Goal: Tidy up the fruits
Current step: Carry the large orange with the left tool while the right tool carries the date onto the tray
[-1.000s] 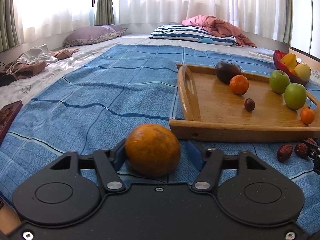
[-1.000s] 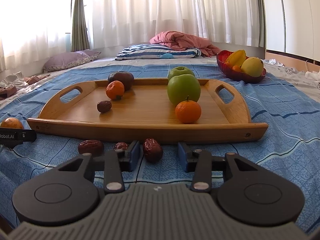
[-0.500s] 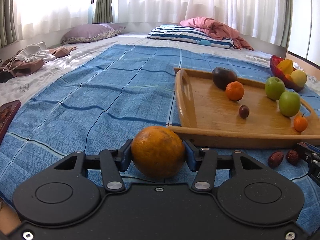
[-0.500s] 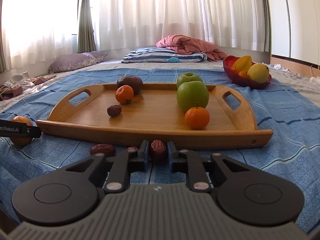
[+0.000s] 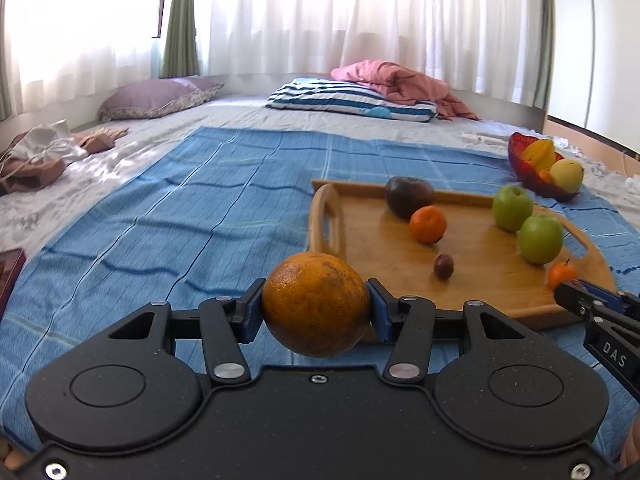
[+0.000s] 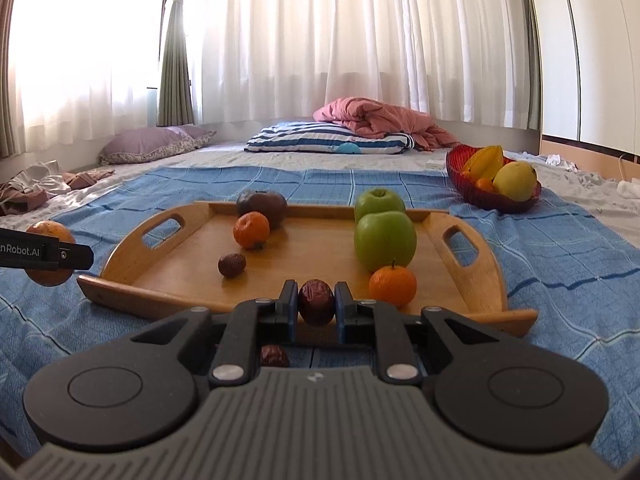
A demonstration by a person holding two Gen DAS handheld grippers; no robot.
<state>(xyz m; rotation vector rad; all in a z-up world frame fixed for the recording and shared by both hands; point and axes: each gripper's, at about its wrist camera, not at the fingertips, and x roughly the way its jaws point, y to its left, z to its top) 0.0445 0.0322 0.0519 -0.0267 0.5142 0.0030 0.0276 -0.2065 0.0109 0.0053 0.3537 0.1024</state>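
The left gripper [image 5: 316, 312] clenches an orange [image 5: 316, 304] above the blue bedspread [image 5: 180, 216], the tray [image 5: 324, 220] at its 1 o'clock. The right gripper [image 6: 316, 306] pinches a date [image 6: 316, 302] over the tray's near rim, a small orange [image 6: 393, 283] at its 2 o'clock.

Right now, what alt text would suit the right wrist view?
The right gripper is shut on a red date above a blue blanket, facing a wooden tray holding two green apples, two tangerines, a date and a dark fruit.
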